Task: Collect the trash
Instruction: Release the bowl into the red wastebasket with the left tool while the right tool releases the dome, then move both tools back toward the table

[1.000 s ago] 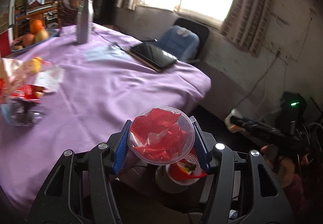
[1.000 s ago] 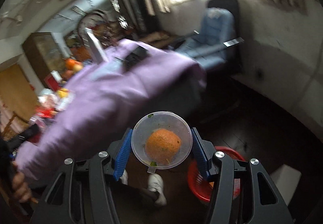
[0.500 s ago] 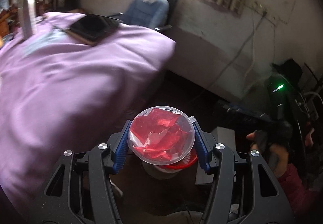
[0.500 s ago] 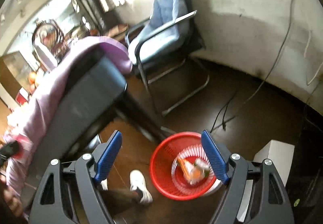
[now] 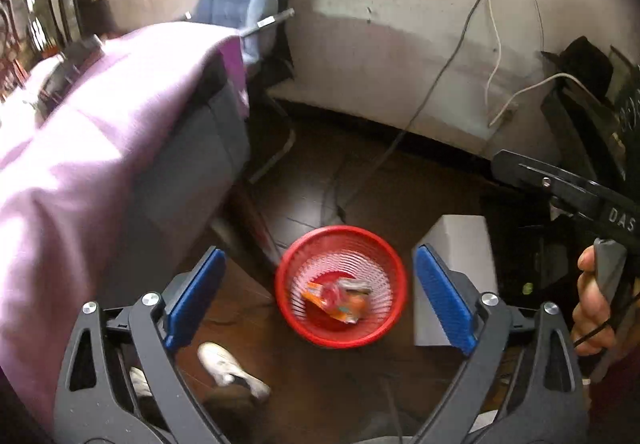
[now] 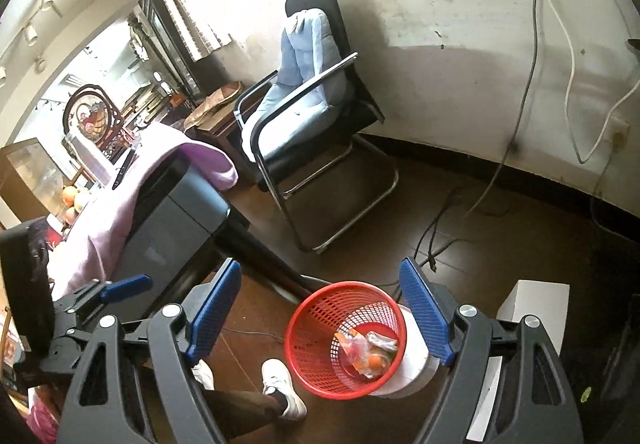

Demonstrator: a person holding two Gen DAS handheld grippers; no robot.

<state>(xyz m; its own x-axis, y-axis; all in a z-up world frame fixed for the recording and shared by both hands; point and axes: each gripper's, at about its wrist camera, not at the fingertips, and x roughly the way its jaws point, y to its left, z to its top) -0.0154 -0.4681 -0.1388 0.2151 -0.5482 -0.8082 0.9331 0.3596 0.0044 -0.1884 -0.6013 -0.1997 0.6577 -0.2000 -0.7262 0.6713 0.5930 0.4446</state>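
Holding a gripper in each hand, we point both down at the red mesh basket [image 5: 390, 264] on the dark floor. Our left gripper [image 5: 316, 298] has its blue pads [image 5: 196, 296] spreading wider at this moment, and nothing is between them; the basket shows far below in the gap. Our right gripper [image 6: 320, 310] stands spread as well, its jaws empty, with the basket [image 6: 308, 324] showing below and between its blue pads [image 6: 214, 308].

The trash [image 5: 334, 296] lies at the bottom of the basket: orange and clear wrappers bunched together, with something red among them. From the right wrist view the same heap [image 6: 366, 350] shows an orange piece under crumpled clear plastic. The basket sits on a white round base [image 6: 412, 376], just beside a white box [image 5: 460, 244].

The only writing we can read is "DAS" in pale letters on the black body of the right gripper [image 5: 580, 196], seen at the right edge of the left wrist view, where our right hand [image 5: 592, 304] grips its handle. Any further letters are cut off.

Beside us stands the table under a purple cloth [image 5: 100, 116]. A black chair with a pale blue cushion [image 6: 308, 84] stands by the wall, and cables [image 6: 524, 84] hang down it. Our white shoes [image 6: 284, 388] show near the basket.
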